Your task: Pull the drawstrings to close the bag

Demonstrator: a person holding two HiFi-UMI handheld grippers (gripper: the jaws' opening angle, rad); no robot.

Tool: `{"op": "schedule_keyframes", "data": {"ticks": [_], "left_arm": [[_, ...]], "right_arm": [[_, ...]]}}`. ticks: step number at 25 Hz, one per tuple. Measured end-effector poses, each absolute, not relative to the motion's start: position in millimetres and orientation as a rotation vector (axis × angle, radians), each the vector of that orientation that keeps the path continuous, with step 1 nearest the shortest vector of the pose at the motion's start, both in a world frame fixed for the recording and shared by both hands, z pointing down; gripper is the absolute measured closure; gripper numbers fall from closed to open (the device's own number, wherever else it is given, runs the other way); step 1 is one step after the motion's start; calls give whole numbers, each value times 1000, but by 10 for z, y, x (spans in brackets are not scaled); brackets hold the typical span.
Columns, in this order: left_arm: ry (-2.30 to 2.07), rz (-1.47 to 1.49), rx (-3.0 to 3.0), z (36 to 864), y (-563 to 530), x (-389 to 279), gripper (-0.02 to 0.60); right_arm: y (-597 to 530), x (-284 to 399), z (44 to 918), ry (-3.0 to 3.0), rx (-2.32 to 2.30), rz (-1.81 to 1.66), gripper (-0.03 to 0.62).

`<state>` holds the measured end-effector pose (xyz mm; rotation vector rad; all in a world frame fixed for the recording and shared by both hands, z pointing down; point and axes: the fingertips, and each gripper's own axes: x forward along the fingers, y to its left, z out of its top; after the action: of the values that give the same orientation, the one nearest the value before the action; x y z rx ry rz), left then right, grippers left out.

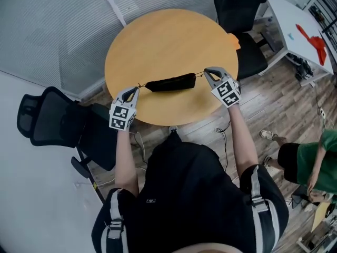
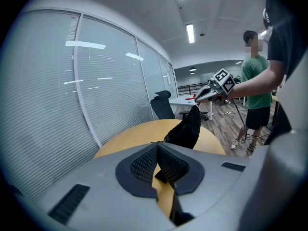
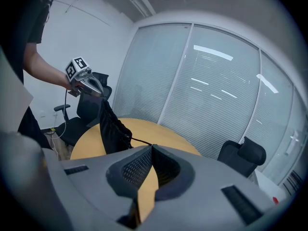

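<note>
Left gripper view: the left gripper (image 2: 157, 146) is seen with its two ribbed jaws pressed together at the tips, pinched on a thin black cord, the left drawstring (image 2: 157, 142). In the right gripper view the right gripper (image 3: 152, 147) is likewise clamped tight, on the right drawstring (image 3: 140, 141), which is drawn taut to its tips. Two grippers and two drawstrings are counted, one cord to each claw.

Between the claws one black fabric drawstring bag (image 1: 170, 83) is stretched lengthwise, its mouth gathered; from the head view it is shown over the near part of the one round light wooden table (image 1: 168, 36). Whether the bag's underside rests on the tabletop cannot be made out. The left gripper (image 1: 138, 87) and the right gripper (image 1: 205, 71) are held at the bag's two ends, and the left drawstring (image 1: 142, 85) and right drawstring (image 1: 199, 75) show only as fine lines.

Each claw is also caught by the other's camera: the right gripper (image 2: 197, 100) beyond the bag (image 2: 185, 127), the left gripper (image 3: 98, 91) above the bag (image 3: 111, 126).

Two black office chairs are counted in the head view, one at the left (image 1: 47, 117) and one behind the table (image 1: 239, 7). One white desk (image 1: 295, 20) is cut off by the frame at upper right, and one bystander in a green shirt (image 1: 321, 159) is cropped at the right edge.
</note>
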<state>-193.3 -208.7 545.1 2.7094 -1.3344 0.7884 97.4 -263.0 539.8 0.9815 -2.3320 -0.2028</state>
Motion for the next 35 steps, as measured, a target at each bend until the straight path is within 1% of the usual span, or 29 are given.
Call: {"op": "schedule_keyframes", "data": {"ticks": [12, 35], "left_arm": [[-1405, 795, 2703, 5276, -1887, -1959, 568], [-1545, 770, 2623, 5160, -1590, -2124, 568]], "right_arm": [[-2502, 1262, 5218, -2326, 1021, -244, 537], [-2273, 1529, 5052, -2248, 1071, -339, 537]]}}
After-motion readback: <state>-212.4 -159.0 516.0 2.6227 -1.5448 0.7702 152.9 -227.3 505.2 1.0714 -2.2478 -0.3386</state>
